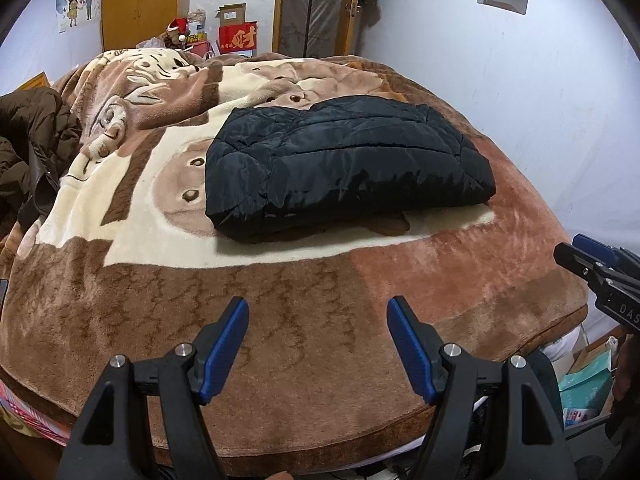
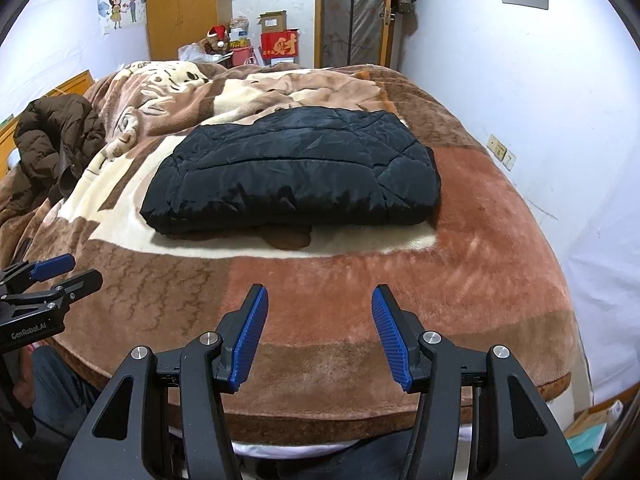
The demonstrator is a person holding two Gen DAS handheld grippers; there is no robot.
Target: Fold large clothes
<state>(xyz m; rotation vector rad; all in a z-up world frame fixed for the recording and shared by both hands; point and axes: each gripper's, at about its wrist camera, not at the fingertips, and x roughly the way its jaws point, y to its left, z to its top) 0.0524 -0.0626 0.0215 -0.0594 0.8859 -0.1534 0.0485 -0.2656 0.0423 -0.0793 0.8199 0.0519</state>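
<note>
A black quilted jacket (image 1: pixel 344 164) (image 2: pixel 292 176) lies folded into a thick rectangle in the middle of the bed. My left gripper (image 1: pixel 318 308) hovers open over the brown blanket (image 1: pixel 280 320) near the bed's front edge, well short of the jacket, nothing between its blue pads. My right gripper (image 2: pixel 320 296) is likewise open and empty over the blanket (image 2: pixel 460 280), short of the jacket. Each gripper shows at the edge of the other's view: the right one (image 1: pixel 588 260) at the right, the left one (image 2: pixel 68 270) at the left.
A brown puffy coat (image 1: pixel 28 148) (image 2: pixel 56 136) lies heaped at the bed's left side. Boxes and a red carton (image 2: pixel 280 44) stand beyond the bed by a wooden wardrobe (image 2: pixel 180 8). A white wall (image 2: pixel 540 100) runs along the bed's right side. Boxes (image 1: pixel 584 384) sit on the floor at lower right.
</note>
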